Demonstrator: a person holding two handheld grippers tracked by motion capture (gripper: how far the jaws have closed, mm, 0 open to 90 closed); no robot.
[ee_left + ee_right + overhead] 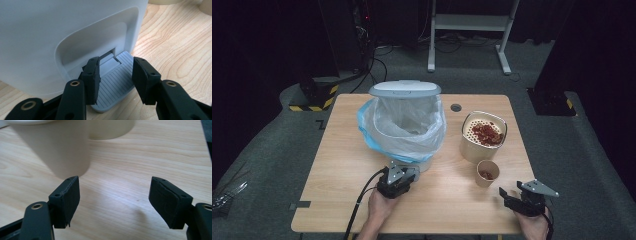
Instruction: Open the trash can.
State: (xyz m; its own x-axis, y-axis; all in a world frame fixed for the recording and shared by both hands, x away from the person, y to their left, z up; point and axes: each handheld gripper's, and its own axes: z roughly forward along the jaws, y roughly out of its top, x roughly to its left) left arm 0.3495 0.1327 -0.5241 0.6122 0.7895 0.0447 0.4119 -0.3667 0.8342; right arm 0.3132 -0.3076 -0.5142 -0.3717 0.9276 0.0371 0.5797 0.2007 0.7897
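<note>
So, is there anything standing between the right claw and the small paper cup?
Nothing visible does. The right claw sits open at the table's near right edge, and the small paper cup stands just ahead and to its left, with bare wood between them. The larger container stands behind the cup.

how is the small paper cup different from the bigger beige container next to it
The small tan paper cup is shorter and narrower than the big beige container. The cup stands nearer the person; the container stands behind it. The cup holds a little red stuff at its bottom; the container holds a larger red heap on a perforated insert. Both stand upright and open on the wooden table.
</note>
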